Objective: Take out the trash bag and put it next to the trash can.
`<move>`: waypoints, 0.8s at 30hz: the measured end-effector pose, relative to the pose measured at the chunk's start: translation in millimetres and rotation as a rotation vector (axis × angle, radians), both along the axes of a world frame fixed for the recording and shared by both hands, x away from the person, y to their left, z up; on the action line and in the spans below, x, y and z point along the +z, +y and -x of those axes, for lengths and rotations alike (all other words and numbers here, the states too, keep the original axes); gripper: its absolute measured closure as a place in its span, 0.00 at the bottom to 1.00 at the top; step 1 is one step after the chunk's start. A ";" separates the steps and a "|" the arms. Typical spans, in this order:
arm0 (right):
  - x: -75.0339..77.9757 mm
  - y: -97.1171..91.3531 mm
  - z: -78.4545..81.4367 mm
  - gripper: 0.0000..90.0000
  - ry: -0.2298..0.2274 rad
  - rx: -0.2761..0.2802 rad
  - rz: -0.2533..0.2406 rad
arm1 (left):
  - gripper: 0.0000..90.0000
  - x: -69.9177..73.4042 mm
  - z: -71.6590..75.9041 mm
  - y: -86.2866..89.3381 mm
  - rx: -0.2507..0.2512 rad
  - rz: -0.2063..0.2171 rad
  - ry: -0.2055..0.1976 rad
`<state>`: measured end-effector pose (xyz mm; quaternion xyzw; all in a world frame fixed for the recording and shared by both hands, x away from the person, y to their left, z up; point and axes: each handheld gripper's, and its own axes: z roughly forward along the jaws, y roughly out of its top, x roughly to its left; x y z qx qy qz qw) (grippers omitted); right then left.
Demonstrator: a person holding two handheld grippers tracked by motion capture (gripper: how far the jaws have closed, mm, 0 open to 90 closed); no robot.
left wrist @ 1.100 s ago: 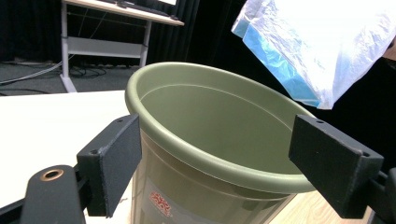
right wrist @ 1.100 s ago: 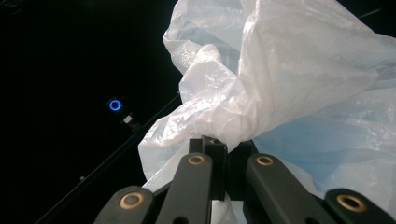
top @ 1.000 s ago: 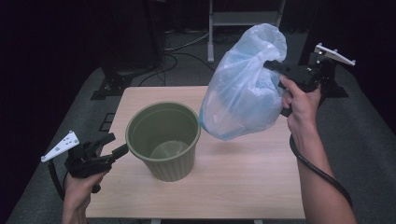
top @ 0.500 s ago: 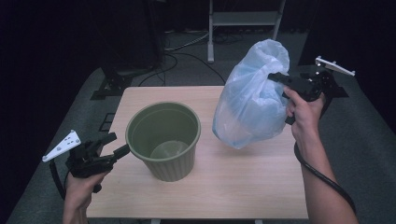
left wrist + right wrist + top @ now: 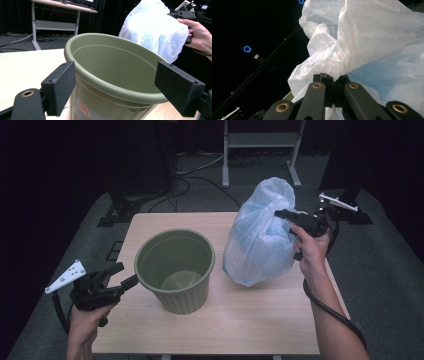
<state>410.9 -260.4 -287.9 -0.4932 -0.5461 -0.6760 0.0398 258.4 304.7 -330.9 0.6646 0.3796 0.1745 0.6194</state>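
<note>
Currently: right gripper (image 5: 280, 214) clamped on blue plastic bag (image 5: 260, 240), bag's bottom at the wooden table (image 5: 240, 315) beside green bin (image 5: 175, 270).
Bag contents unreadable through the film. Left gripper (image 5: 115, 87) view shows its jaws wide apart, astride the bin rim, holding nothing.

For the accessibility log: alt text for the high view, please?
The right gripper holds a pale blue plastic bag by its side, its bottom on the wooden table. A green bin stands beside it, the left gripper open near it.

Bare tabletop (image 5: 250, 320) before bin (image 5: 175, 270)
</note>
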 end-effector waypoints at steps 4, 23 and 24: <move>-6.2 5.9 -2.5 1.00 0.010 0.010 0.002 | 0.18 1.1 1.4 0.3 0.002 0.001 -0.005; -44.7 34.1 -8.5 1.00 0.069 0.044 0.017 | 0.18 2.8 2.5 -2.7 -0.014 0.006 -0.011; -46.6 35.0 -8.9 1.00 0.071 0.045 0.019 | 0.18 2.8 2.4 -2.6 -0.014 0.007 -0.011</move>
